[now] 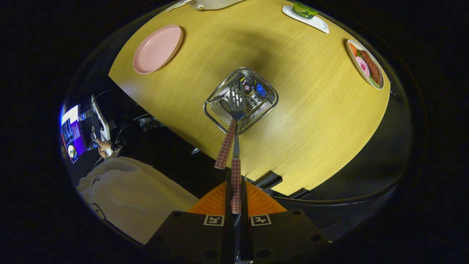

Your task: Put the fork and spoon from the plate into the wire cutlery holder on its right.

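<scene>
I look straight down on the yellow table. My gripper [236, 192] is shut on the red-checked handle of the fork [237, 101]. The fork's tines point away from me and hang over the wire cutlery holder [265, 99], which stands just beyond the fingers. A second red-checked handle, the spoon's [225, 145], leans out of the holder's near side next to the fork's stem; its bowl is hidden behind the fork's head. The pink plate [158, 48] lies bare, far to the left of the holder.
A white dish with food [366, 65] sits near the table's right edge. A white tray with a green cup [306, 14] is at the far side. Below the table's near edge are a person's white sleeve [128, 194] and a lit screen [72, 132].
</scene>
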`<state>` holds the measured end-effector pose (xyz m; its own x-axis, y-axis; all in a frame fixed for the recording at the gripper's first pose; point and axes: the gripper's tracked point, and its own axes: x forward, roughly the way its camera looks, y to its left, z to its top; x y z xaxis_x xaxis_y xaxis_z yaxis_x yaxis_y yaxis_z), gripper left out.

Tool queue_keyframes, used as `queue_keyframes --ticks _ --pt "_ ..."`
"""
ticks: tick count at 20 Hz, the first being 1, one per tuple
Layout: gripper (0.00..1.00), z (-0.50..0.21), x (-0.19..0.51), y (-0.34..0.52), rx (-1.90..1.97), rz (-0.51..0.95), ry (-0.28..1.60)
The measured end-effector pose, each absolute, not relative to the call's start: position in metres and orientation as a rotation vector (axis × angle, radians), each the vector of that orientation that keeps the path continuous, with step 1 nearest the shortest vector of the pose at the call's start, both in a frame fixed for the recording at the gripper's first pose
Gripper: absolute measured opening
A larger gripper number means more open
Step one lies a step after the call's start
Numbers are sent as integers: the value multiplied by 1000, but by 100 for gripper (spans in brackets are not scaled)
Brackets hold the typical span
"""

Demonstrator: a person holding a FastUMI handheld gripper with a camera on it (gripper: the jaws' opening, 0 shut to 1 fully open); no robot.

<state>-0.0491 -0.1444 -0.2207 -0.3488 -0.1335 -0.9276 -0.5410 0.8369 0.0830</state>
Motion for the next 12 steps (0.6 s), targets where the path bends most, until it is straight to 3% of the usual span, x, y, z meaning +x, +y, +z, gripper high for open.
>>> queue_keyframes --ticks 12 --pt "13 -239 -28 -132 -462 391 2033"
